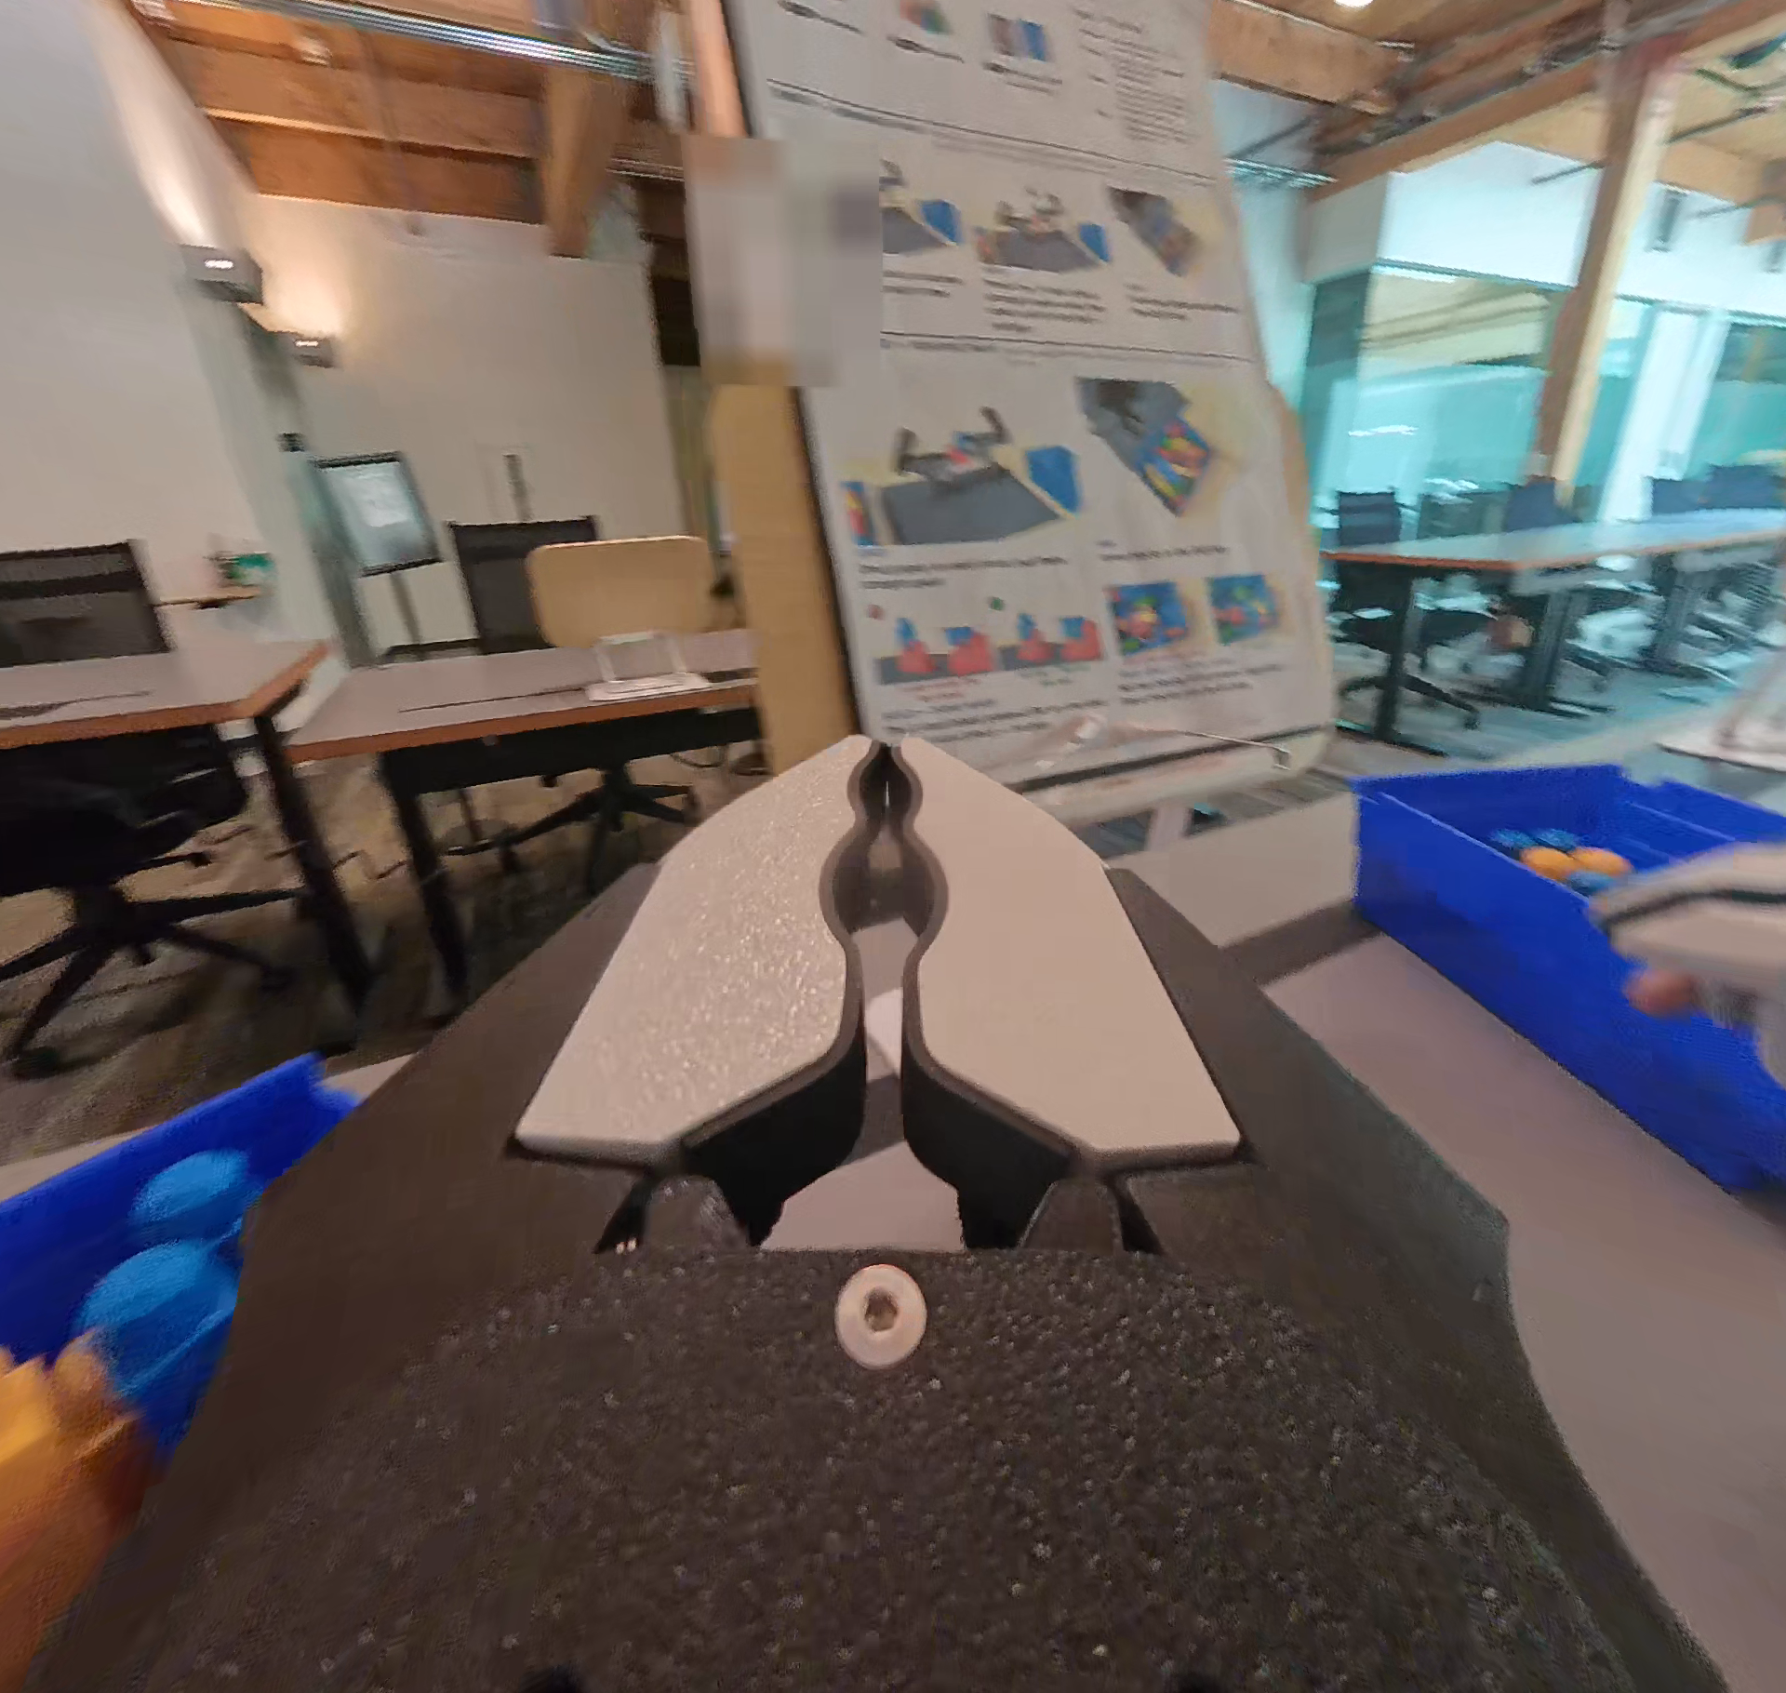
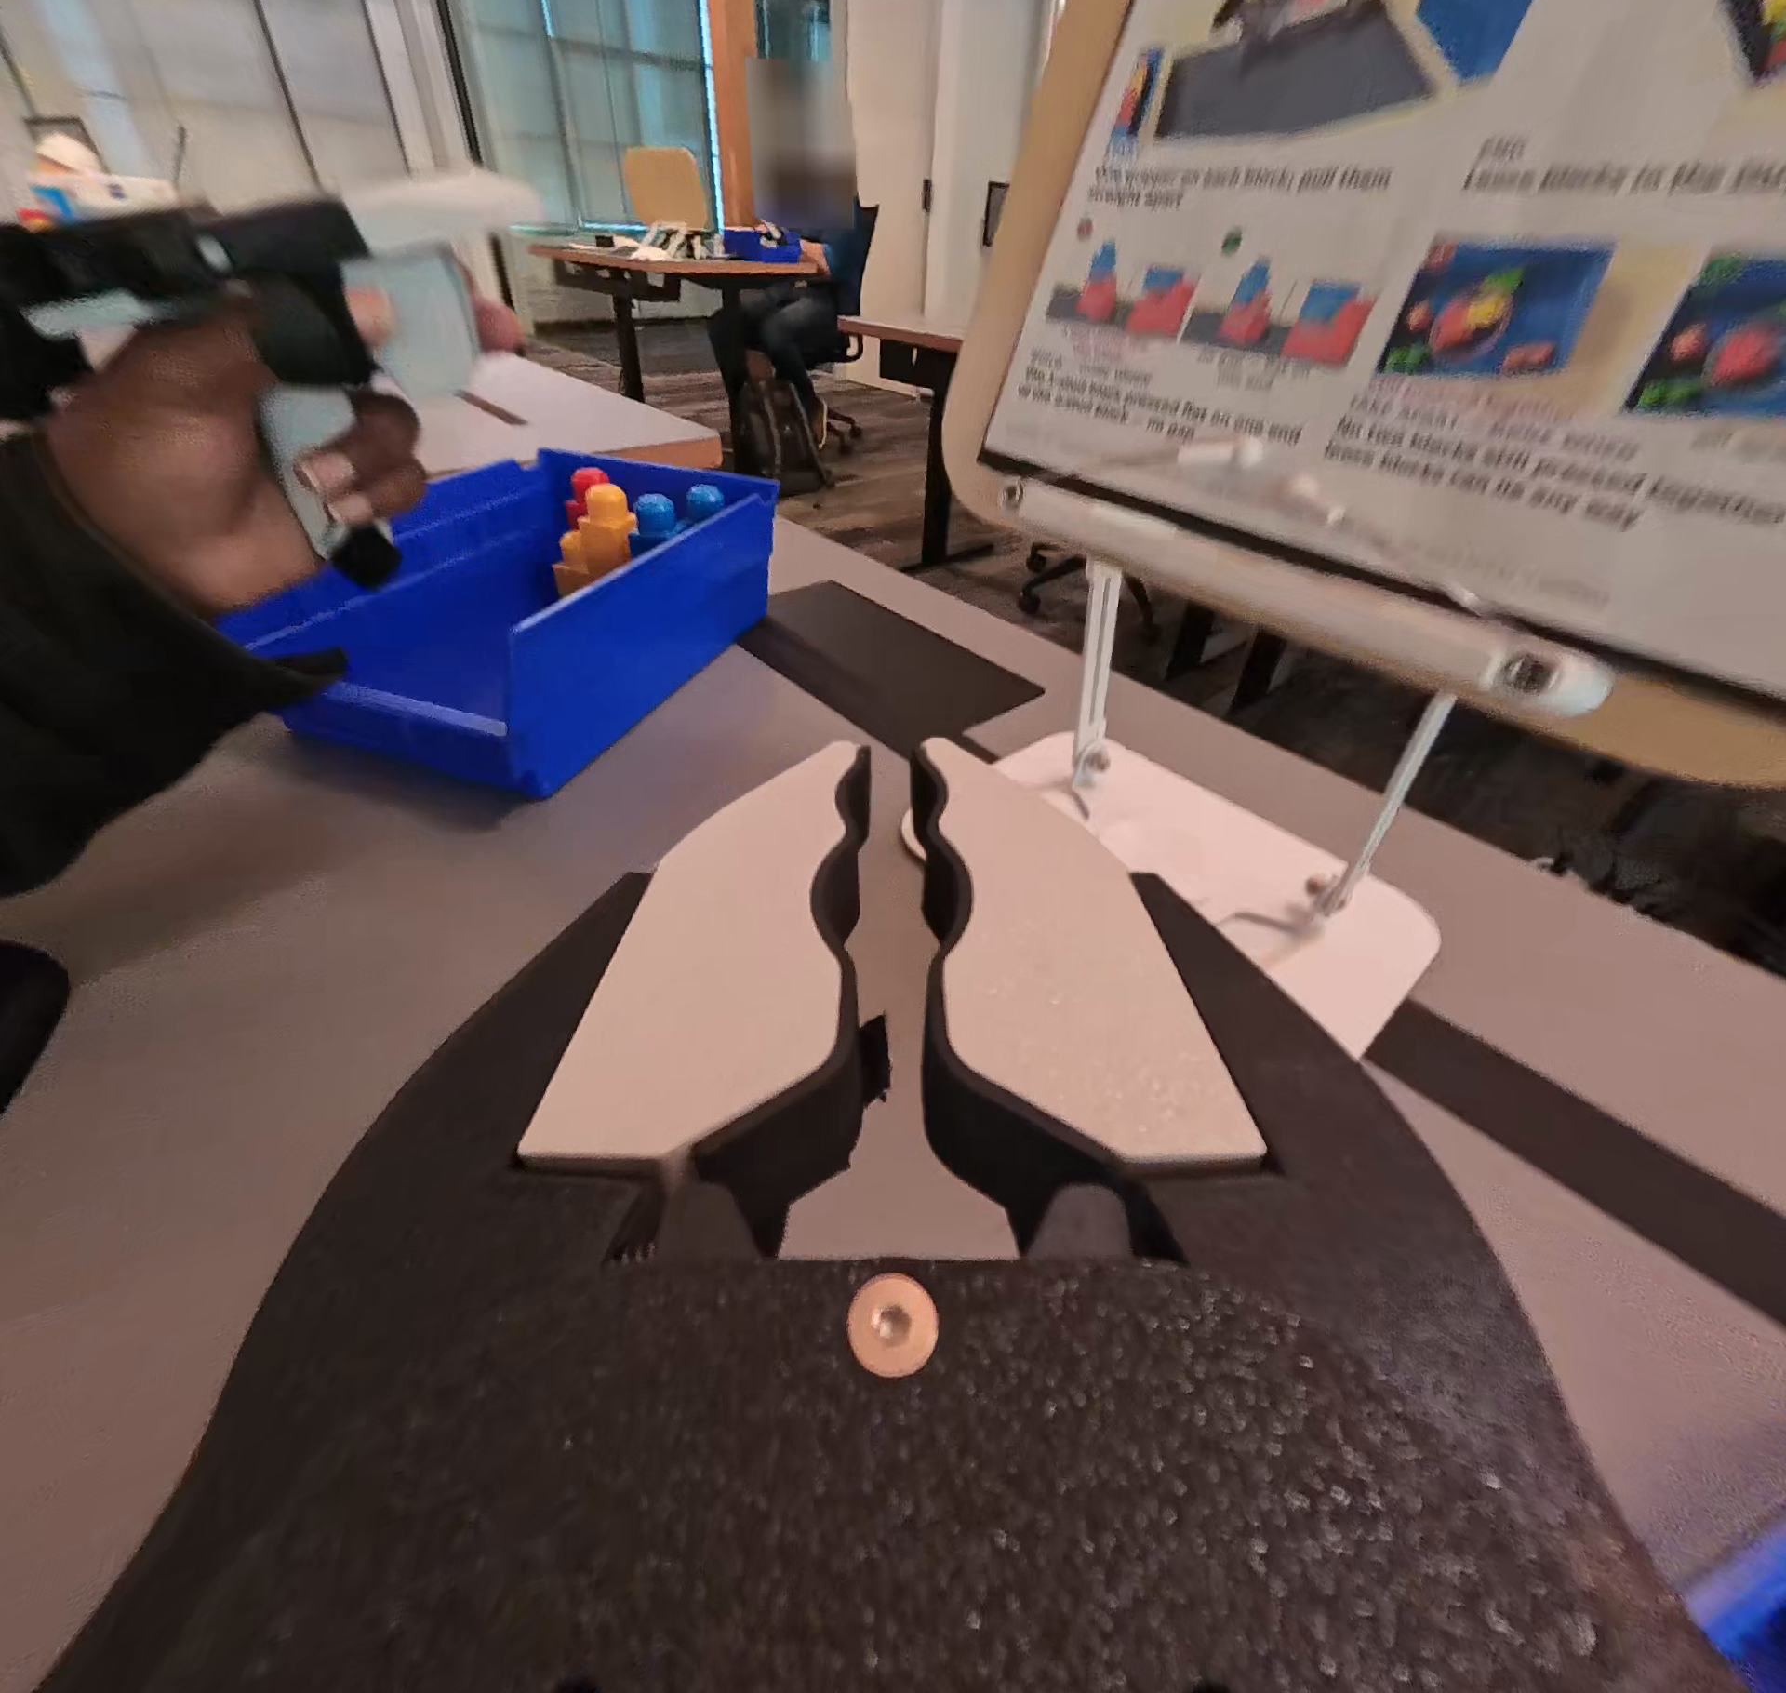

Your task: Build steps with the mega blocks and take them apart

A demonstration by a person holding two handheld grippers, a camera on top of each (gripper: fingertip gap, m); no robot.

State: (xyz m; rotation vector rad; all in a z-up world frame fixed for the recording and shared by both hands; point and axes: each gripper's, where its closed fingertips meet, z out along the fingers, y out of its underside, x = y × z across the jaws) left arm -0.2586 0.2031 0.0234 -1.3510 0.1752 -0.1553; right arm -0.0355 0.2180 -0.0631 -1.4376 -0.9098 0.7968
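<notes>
The mega blocks [image 2: 619,525] stood in a blue bin [image 2: 541,670] on the grey counter [image 2: 290,922], far and left of the right claw [image 2: 891,757], well apart from it. That claw held nothing, its tips slightly apart. The left claw [image 1: 889,757] was pressed together at the tips, empty. Another blue bin [image 1: 1508,951] lay to its right. Bare counter lay between the bins; a sign stand [image 2: 1256,893] stood far right.

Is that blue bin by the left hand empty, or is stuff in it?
Not empty. The blue bin holds mega blocks in orange, red and blue, standing at its far end.
</notes>
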